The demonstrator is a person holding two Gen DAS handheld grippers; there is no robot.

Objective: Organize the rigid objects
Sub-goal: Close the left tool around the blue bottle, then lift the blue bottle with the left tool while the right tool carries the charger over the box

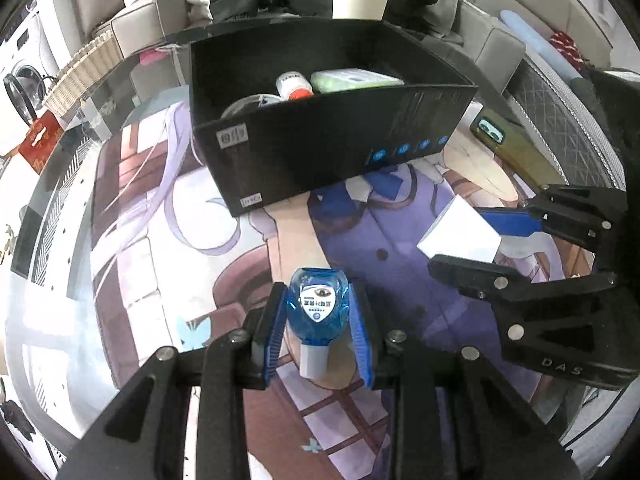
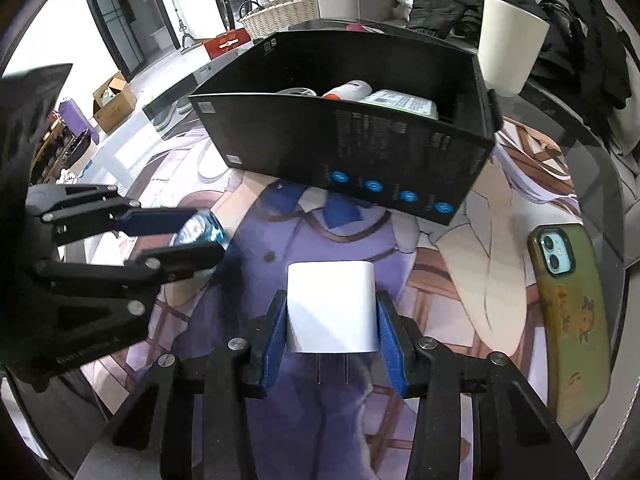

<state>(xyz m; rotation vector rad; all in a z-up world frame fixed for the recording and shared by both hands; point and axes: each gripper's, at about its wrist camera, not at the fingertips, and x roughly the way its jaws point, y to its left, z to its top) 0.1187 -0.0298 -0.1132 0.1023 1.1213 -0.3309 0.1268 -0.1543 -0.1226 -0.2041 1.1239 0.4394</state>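
My left gripper (image 1: 318, 308) is shut on a small blue bottle (image 1: 318, 304) with a white cap, held above the printed mat. My right gripper (image 2: 331, 312) is shut on a white plug-in charger (image 2: 331, 306) whose two prongs point back toward the camera. Each gripper shows in the other's view: the right gripper (image 1: 456, 232) with the charger (image 1: 460, 232) at the right, the left gripper (image 2: 200, 236) with the bottle (image 2: 202, 232) at the left. Ahead stands an open black box (image 1: 340, 148) holding a white bottle with an orange cap (image 1: 294, 86), a green packet (image 1: 352, 80) and a round item.
A phone in a green case (image 2: 572, 312) lies on the mat right of the box (image 2: 360, 152). A white cup (image 2: 510, 44) stands behind the box's right corner. Dark clothes, a woven basket (image 2: 280, 12) and a sofa lie beyond the glass table edge.
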